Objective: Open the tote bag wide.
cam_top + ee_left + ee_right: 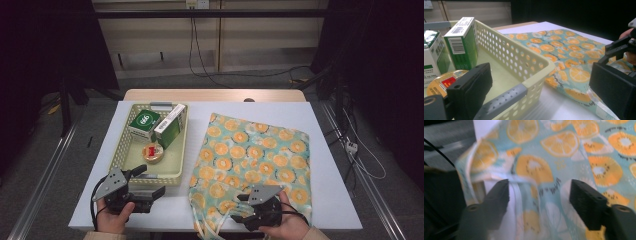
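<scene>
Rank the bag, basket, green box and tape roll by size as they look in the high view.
1. bag, largest by far.
2. basket.
3. green box, lying next to a squarer green-and-white box of similar size.
4. tape roll, smallest.
All lie at about the same distance from the camera, so the order looks safe.

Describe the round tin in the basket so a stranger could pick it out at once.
On the left half of the white table sits a pale yellow perforated basket. Inside it, nearer the person than the two green-and-white boxes, lies the round tin. It is the basket's one flat, round item, gold-rimmed with a red label.
</scene>
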`<state>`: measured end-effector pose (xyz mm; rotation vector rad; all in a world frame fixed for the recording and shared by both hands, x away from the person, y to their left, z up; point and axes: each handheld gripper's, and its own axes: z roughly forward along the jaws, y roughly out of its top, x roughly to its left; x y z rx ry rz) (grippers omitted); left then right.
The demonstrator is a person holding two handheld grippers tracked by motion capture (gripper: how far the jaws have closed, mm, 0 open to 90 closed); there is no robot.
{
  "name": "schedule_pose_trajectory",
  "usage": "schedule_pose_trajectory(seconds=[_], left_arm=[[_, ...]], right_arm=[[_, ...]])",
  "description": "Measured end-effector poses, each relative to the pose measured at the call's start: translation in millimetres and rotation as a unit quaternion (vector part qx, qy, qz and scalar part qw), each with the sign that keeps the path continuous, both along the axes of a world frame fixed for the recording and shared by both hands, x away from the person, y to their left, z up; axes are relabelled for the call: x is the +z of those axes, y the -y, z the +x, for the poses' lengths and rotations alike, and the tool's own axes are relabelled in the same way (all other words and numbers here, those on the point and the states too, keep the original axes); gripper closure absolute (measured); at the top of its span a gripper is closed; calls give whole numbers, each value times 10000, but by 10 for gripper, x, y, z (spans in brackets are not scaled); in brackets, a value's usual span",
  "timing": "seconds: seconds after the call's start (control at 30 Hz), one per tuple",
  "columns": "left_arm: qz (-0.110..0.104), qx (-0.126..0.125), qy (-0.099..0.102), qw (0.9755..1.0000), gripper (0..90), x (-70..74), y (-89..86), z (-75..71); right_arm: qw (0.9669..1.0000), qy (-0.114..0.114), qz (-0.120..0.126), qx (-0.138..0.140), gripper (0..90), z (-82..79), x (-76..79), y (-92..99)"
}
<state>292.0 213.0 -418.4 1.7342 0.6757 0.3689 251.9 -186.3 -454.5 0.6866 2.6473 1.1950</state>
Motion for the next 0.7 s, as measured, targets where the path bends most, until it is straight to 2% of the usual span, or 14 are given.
schedule_pose_trajectory(seconds=[0.07,0.1,0.13,0.17,0.2,0.27,0.4,0.53,0.7], left_arm=[[5,-11,-20,10000,42,-4,7,-1],[10,-24,-14,10000,42,-4,8,0],[9,-27,-14,10000,42,-5,9,1],[5,-26,-23,10000,42,-7,10,2],[-8,-18,-37,10000,42,-11,11,4],[-17,-8,-60,10000,42,-17,10,6],[3,-14,-37,10000,42,-8,4,-3],[-35,-10,-63,10000,42,-14,5,4],[-56,-23,-64,10000,42,-14,16,7]], right_arm=[[10000,17,-92,-4,400,4,-32,9],[10000,43,14,-3,430,5,-48,21],[10000,50,37,8,494,6,-50,28],[10000,47,33,27,596,5,-43,27],[10000,-60,34,48,816,22,-23,30],[9999,-119,4,19,895,59,-18,34],[9999,-90,-95,-9,900,70,0,12],[9999,-71,-38,-127,900,109,8,31],[9993,-59,28,-378,900,325,85,87]])
